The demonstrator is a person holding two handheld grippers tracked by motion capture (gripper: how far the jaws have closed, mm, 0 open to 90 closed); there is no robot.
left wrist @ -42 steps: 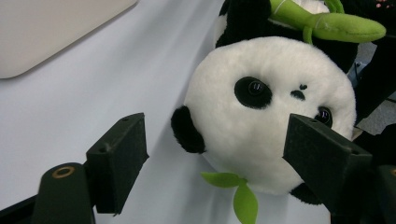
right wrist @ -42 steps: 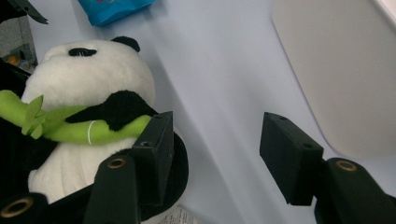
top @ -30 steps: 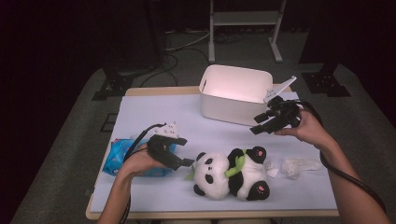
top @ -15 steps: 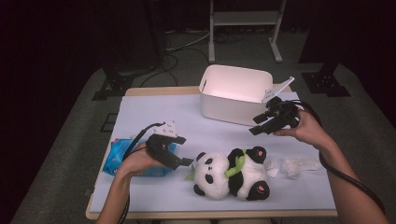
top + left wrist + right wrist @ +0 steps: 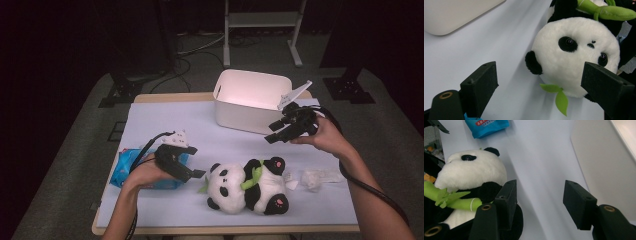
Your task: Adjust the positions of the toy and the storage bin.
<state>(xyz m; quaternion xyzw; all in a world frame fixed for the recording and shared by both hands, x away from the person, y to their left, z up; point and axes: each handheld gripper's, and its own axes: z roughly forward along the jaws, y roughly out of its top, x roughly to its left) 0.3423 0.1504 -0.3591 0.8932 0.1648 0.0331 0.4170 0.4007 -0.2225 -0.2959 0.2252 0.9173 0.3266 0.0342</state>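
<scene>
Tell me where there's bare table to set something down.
Free: the far-left stretch of table, between the bin and the blue pack. Crowded: the near edge, where the panda, the left hand-held gripper and a clear wrapper sit.

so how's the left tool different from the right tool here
The left tool sits low beside the panda toy's head, jaws aimed at it, while the right tool is held higher, near the white bin. The left tool is beside the blue packet; the right tool is far from it. Both are open and hold nothing.
</scene>
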